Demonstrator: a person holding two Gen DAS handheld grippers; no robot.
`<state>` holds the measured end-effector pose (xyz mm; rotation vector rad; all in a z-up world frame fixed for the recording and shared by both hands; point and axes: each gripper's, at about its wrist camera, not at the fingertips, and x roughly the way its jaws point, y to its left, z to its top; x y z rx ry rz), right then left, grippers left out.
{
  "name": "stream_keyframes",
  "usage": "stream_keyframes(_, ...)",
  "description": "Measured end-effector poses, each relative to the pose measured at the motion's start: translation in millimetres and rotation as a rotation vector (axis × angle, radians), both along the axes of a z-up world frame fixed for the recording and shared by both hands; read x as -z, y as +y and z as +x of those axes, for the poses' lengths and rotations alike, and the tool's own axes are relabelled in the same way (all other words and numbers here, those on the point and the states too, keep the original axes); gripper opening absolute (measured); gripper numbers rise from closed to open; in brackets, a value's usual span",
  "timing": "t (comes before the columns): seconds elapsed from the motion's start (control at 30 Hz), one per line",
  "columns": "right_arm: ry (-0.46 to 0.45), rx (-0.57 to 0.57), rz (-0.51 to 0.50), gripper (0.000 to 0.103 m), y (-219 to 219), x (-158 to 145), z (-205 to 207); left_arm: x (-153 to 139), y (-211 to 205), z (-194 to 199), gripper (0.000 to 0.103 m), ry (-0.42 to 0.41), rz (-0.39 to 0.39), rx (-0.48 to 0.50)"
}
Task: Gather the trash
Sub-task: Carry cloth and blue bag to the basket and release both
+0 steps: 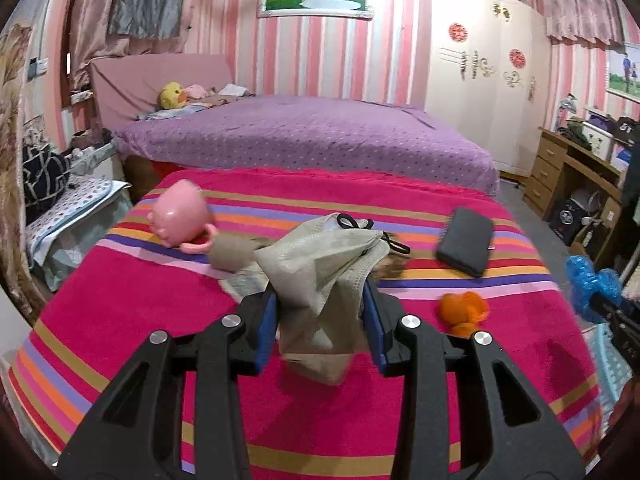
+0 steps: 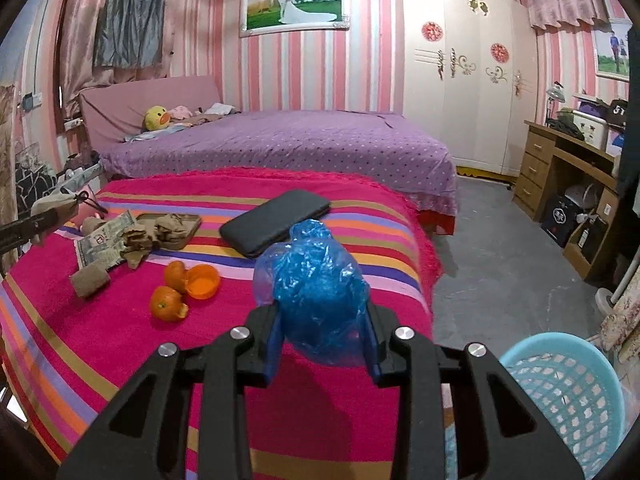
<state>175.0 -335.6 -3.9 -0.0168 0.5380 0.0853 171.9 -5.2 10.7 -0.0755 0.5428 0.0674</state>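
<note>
My left gripper (image 1: pixel 320 312) is shut on a crumpled grey face mask (image 1: pixel 320 260) with black ear loops, held above the striped red blanket (image 1: pixel 140 320). My right gripper (image 2: pixel 324 320) is shut on a crumpled blue plastic bag (image 2: pixel 312 280), held over the blanket's right side (image 2: pixel 200 380). Orange peels (image 2: pixel 184 286) lie on the blanket; they also show in the left wrist view (image 1: pixel 462 308). Crumpled brown paper and a newspaper scrap (image 2: pixel 132 236) lie at the far left, with a cardboard tube (image 2: pixel 90 278) beside them.
A light blue mesh basket (image 2: pixel 568 392) stands on the floor at the right of the blanket. A black wallet (image 2: pixel 276 222) and a pink piggy bank (image 1: pixel 180 212) lie on the blanket. A purple bed (image 2: pixel 280 140) is behind, a wooden desk (image 2: pixel 568 176) at right.
</note>
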Motion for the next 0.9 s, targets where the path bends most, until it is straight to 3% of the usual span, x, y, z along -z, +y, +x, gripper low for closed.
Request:
stream_keyframes(0.47,-0.019,0.084,-0.014,0.033,-80.0,-11.7,-34.4,-3.9,-114.2,-14.5,0.037,0.002,0.010,0.146)
stream_keyframes(0.6,-0.024,0.115,-0.009,0.033,-113.9,-12.7,-47.5,-5.5,-144.1,-22.5,0.037,-0.007,0.048,0.175)
stream_keyframes(0.73,-0.025,0.156,0.006,0.033,-152.3,-12.9,-64.0,-3.2,-172.6,-27.0,0.037,0.010,0.022,0.199)
stream_keyframes(0.9,-0.014,0.200,0.051,0.033,-197.1,-3.6,-79.9,6.5,-214.2,-33.0,0.037,0.032,0.044,0.241)
